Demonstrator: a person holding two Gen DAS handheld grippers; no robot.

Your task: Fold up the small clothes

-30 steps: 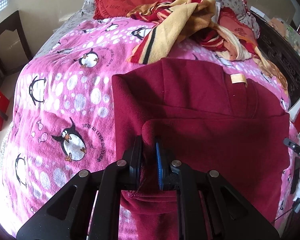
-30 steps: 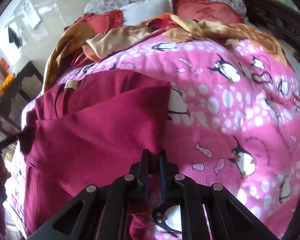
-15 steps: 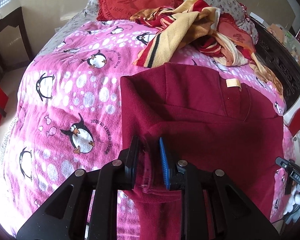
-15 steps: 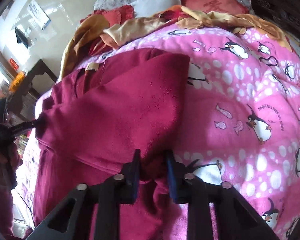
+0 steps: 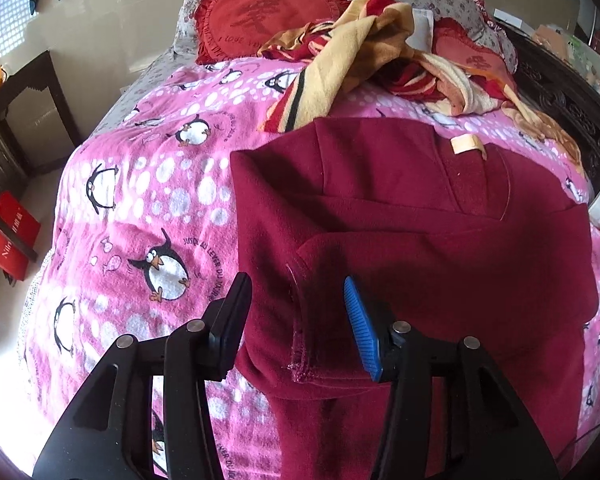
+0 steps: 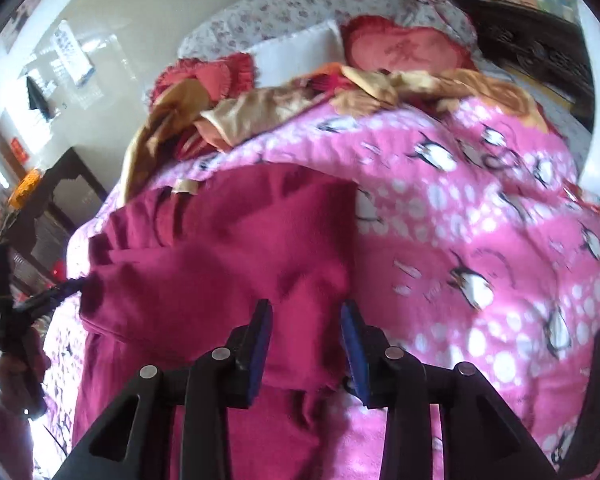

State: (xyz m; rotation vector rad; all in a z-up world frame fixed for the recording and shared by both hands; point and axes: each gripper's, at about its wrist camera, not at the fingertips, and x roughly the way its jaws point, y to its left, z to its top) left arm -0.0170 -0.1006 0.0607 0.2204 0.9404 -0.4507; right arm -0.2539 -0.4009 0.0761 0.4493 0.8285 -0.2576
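- Garment: a dark red fleece garment (image 5: 420, 216) is laid folded on the pink penguin-print blanket (image 5: 140, 184), with a folded-over upper layer lying across the lower layers. A small beige label (image 5: 465, 145) is seen near its far edge.
- Left gripper (image 5: 298, 312): the jaws are spread wide. A stitched hem corner of the garment lies between them, and neither pad is seen pressing on it.
- Right gripper (image 6: 306, 338): the jaws are likewise held wide apart, with the near right corner of the garment (image 6: 228, 264) between them. This view is motion-blurred, so contact between pads and cloth cannot be confirmed.
- Far side of the bed: a crumpled striped red-and-cream blanket (image 5: 364, 48) is heaped against a red heart-shaped cushion (image 5: 260, 20), well apart from the garment's near edge.
- Bedside: a dark wooden table (image 5: 24, 92) is seen to the left of the bed.
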